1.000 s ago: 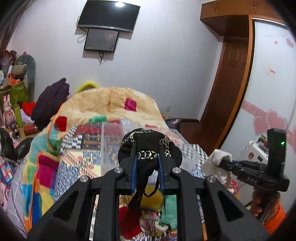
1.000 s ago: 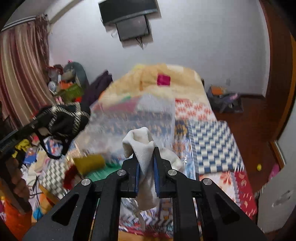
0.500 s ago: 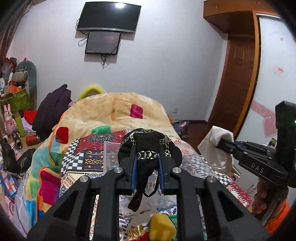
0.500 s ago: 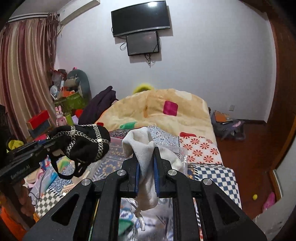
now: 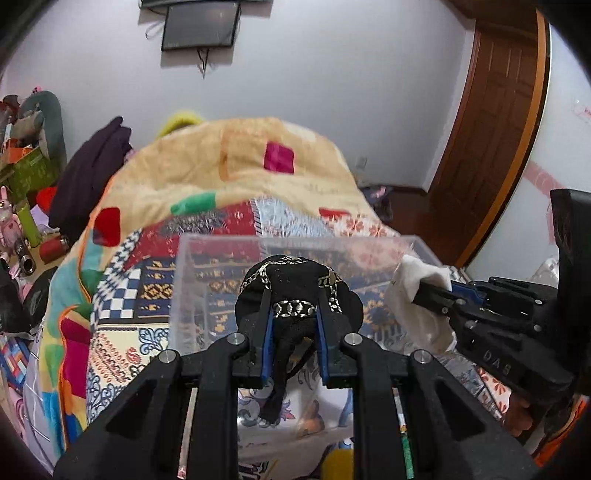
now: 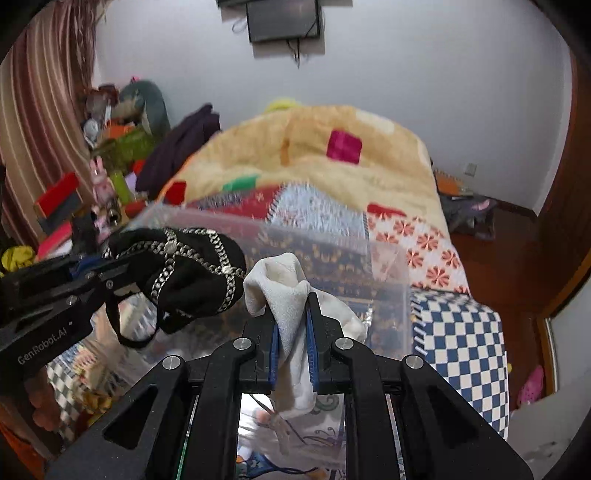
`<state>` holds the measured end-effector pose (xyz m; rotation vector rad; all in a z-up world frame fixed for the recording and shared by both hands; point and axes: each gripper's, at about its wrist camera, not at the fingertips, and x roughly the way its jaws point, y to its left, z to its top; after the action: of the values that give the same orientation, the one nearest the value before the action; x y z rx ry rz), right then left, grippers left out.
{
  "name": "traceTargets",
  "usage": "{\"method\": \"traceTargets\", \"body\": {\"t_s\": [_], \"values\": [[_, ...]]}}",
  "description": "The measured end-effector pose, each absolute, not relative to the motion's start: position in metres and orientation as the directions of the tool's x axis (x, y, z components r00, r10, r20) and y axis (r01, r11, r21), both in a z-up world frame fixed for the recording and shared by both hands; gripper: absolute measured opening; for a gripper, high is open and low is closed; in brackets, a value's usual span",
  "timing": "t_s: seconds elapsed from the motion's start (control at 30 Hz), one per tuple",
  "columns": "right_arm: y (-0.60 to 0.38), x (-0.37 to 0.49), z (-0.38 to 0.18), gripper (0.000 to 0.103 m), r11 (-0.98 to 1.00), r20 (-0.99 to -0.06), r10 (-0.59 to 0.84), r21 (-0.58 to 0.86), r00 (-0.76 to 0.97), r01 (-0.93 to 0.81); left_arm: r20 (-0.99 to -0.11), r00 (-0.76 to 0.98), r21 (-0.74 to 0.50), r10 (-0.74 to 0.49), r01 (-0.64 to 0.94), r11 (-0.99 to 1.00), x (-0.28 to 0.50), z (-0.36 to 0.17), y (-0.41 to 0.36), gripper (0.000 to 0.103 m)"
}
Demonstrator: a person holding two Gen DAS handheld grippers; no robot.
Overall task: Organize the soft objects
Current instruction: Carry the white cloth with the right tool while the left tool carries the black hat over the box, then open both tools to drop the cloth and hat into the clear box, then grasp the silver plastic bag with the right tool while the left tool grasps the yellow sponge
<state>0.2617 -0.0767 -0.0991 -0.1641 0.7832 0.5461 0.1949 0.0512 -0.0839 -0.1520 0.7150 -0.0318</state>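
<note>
Bedroom, patchwork quilt [image 5: 155,206] on bed, wall screen [image 5: 201,24] at 12 o'clock; clear plastic bin [image 5: 295,243] on quilt ahead of both tongs; my left gripper [image 5: 293,325] clenched on black chain-trimmed pouch [image 5: 295,288], strap dangling at 6; my right gripper [image 6: 293,332] clamped on white sock [image 6: 280,280], bulk hanging at 6; both held high over bin, likely for dropping in; sock at 3 o'clock of pouch, close but apart.

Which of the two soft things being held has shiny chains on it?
The black pouch in the left gripper. Silver chain trim crosses it, while the cloth in the right gripper is plain white.
</note>
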Motion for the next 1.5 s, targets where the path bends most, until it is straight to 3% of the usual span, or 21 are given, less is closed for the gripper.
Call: {"method": "traceTargets", "body": {"t_s": [0.17, 0.23, 0.33, 0.9, 1.07, 1.5], "values": [[-0.071, 0.261, -0.108, 0.016, 0.838, -0.750, 0.389, 0.047, 0.535, -0.543, -0.701, 0.707, -0.146, -0.094, -0.013, 0.989, 0.204, -0.096, 0.050, 0.021], [-0.070, 0.258, -0.107, 0.022, 0.831, -0.757, 0.390, 0.045, 0.524, -0.554, -0.708, 0.699, -0.151, -0.102, -0.008, 0.989, 0.201, -0.098, 0.050, 0.022], [-0.071, 0.252, -0.101, 0.039, 0.822, -0.756, 0.394, 0.036, 0.522, -0.568, -0.709, 0.696, -0.146, -0.109, 0.006, 0.989, 0.196, -0.096, 0.048, 0.031], [-0.111, 0.201, -0.048, 0.081, 0.820, -0.612, 0.492, 0.088, 0.619, -0.566, -0.588, 0.799, -0.159, -0.130, 0.044, 0.986, 0.129, -0.040, 0.051, 0.064], [-0.126, 0.187, -0.056, 0.082, 0.835, -0.614, 0.484, 0.110, 0.624, -0.539, -0.595, 0.794, -0.131, -0.124, 0.056, 0.990, 0.108, -0.048, 0.042, 0.067], [-0.147, 0.167, -0.136, 0.082, 0.861, -0.757, 0.415, 0.148, 0.505, -0.486, -0.681, 0.714, -0.140, -0.164, 0.093, 0.986, 0.083, -0.104, 0.018, 0.067]]}}
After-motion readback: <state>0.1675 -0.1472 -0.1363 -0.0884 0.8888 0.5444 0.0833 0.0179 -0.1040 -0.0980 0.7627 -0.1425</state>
